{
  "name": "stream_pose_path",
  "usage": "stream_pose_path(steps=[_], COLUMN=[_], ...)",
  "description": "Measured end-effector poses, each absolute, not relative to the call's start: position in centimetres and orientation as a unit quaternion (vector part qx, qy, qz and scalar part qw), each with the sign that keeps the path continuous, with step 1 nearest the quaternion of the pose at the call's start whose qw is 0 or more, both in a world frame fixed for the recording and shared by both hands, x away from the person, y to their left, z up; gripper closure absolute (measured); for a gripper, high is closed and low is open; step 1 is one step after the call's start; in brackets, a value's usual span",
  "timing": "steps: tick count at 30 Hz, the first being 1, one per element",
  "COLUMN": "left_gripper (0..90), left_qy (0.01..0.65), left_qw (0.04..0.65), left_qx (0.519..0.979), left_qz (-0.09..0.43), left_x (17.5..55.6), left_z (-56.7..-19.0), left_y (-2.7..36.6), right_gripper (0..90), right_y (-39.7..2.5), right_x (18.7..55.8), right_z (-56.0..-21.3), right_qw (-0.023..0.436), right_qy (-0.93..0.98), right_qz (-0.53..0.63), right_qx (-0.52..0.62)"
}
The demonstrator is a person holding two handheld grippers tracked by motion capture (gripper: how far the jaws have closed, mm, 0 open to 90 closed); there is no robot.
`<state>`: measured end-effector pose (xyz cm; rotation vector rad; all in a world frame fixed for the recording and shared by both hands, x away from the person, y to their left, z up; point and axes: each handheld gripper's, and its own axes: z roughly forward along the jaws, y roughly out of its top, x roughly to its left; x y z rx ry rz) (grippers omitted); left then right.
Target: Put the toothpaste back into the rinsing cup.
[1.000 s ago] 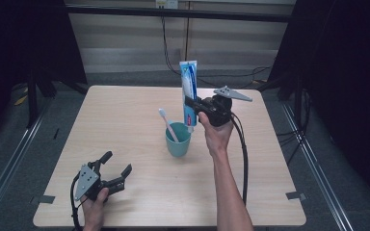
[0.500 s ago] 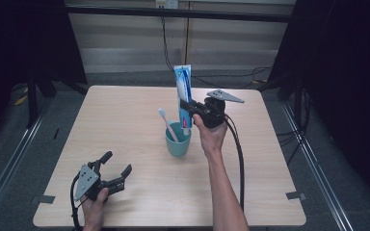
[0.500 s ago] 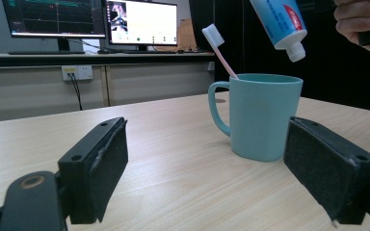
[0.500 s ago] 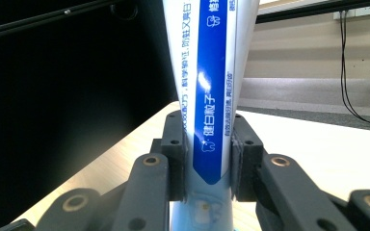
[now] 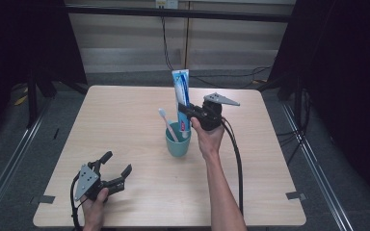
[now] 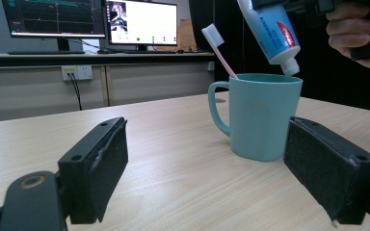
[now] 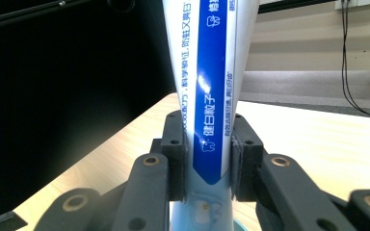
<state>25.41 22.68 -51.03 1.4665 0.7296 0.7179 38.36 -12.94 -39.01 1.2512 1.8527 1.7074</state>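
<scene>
High view: right gripper (image 5: 189, 115) clenched on the toothpaste tube (image 5: 181, 94), cap end just over the cup (image 5: 178, 143) at mid-counter (image 5: 125, 110); lower straight, clear of the toothbrush (image 5: 167, 125) at the cup's 10 o'clock. Left gripper view: tube cap (image 6: 290, 67) at the rim; left gripper (image 6: 221, 178) spread wide, holding nothing. Right gripper view: jaws pinch the tube (image 7: 212, 86) mid-body; let go only once the cap is inside.

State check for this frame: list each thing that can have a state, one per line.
toothpaste tube: held upright, cap end down at the cup's rim, not released
right gripper: shut on the toothpaste tube
teal cup: upright on the table, handle showing in the left gripper view
toothbrush: standing in the teal cup, bristles up
left gripper: open, holding nothing, low at the table's near left
</scene>
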Motion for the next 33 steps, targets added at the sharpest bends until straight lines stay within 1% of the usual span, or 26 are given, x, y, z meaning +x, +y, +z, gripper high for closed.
stream_pose_path(steps=[33], left_gripper=[15.8], left_qy=[0.319], left_qw=[0.627], left_qx=[0.639], left_qz=[0.311], left_x=[25.4], left_z=[-51.0], left_y=[22.7], right_gripper=[72.5], right_y=[-12.4], right_x=[38.6], right_z=[-41.7], right_qw=[0.146], right_qy=[0.658], right_qz=[0.586], right_qx=[0.450])
